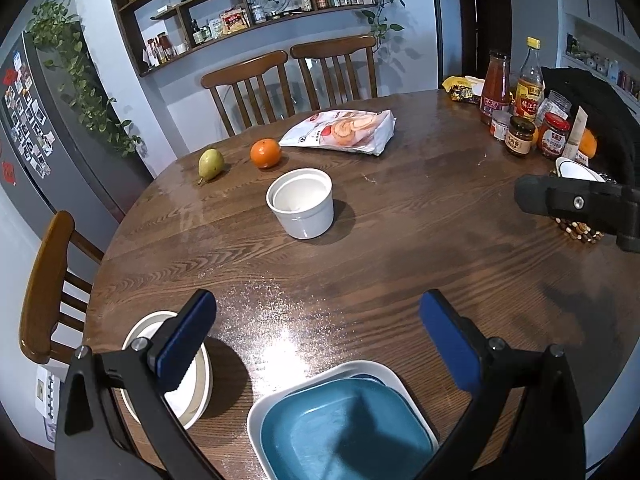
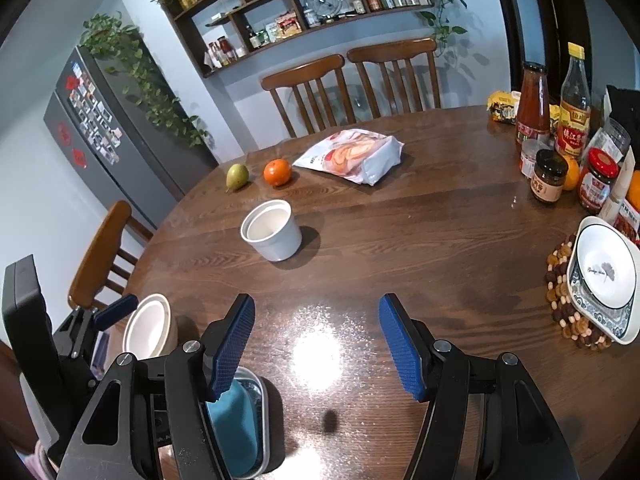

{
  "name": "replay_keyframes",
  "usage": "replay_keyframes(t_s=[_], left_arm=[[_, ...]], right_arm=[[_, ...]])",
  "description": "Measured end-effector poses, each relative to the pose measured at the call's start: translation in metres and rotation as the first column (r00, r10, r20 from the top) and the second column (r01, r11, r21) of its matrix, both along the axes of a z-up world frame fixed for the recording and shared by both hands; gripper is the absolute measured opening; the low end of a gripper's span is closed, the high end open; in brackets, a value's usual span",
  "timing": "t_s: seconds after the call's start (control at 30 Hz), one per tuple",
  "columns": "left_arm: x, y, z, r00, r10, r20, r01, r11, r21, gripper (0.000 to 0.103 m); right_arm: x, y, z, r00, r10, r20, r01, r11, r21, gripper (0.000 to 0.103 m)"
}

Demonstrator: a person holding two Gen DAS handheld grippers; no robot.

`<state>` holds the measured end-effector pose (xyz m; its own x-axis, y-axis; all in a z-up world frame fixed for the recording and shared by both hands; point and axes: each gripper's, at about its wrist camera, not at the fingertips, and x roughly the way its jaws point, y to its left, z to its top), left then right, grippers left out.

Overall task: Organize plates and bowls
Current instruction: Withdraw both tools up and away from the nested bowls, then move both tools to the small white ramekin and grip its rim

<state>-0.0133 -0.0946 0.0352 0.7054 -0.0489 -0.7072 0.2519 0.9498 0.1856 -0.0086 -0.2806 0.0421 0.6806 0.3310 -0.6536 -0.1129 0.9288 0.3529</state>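
Hovering over a round wooden table (image 1: 400,216), both grippers point down at it with nothing between their blue pads. Left gripper (image 1: 318,340) has fingers spread wide, empty, above the near table edge. Right gripper (image 2: 318,344) also has fingers apart, empty, over bare wood with a glare spot.

Blue square plate (image 1: 348,428) sits nested in a white square plate (image 1: 256,420) at the near edge, below and between the left gripper's fingers, not touched. Just left of that stack, a stack of cream round bowls (image 1: 196,392) sits partly hidden behind the left finger. In the right wrist view the same bowls show at lower left (image 2: 148,328).

White ramekin-style bowl (image 1: 302,202) stands upright mid-table, alone, well apart from both stacks. Behind it a pear (image 1: 210,163) and an orange (image 1: 265,153) lie side by side, and a white snack bag (image 1: 344,130) lies flat just right of them.

At the right edge, a white bowl with dark rim (image 2: 606,270) rests in a blue-patterned square dish (image 2: 600,316), on a beaded trivet (image 2: 568,312). Sauce bottles and jars (image 2: 560,140) are clustered behind them. Chairs (image 1: 292,76) at the far side
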Motion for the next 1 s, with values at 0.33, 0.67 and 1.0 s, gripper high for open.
replay_keyframes(t_s=[0.33,0.67,1.0], left_arm=[[-0.003,0.003,0.012,1.0,0.008,0.022,-0.008,1.0,-0.004,0.102],[0.025,0.017,0.049,0.999,0.027,0.031,-0.025,0.997,-0.069,0.102],[0.094,0.041,0.099,0.989,0.141,0.054,-0.134,0.984,-0.118,0.102]], right_arm=[[-0.005,-0.001,0.006,1.0,0.009,0.015,-0.009,1.0,0.005,0.065],[0.007,0.005,0.031,0.997,0.047,0.055,-0.046,0.999,-0.02,0.065],[0.063,0.017,0.072,0.995,0.067,0.08,-0.065,0.998,-0.023,0.065]])
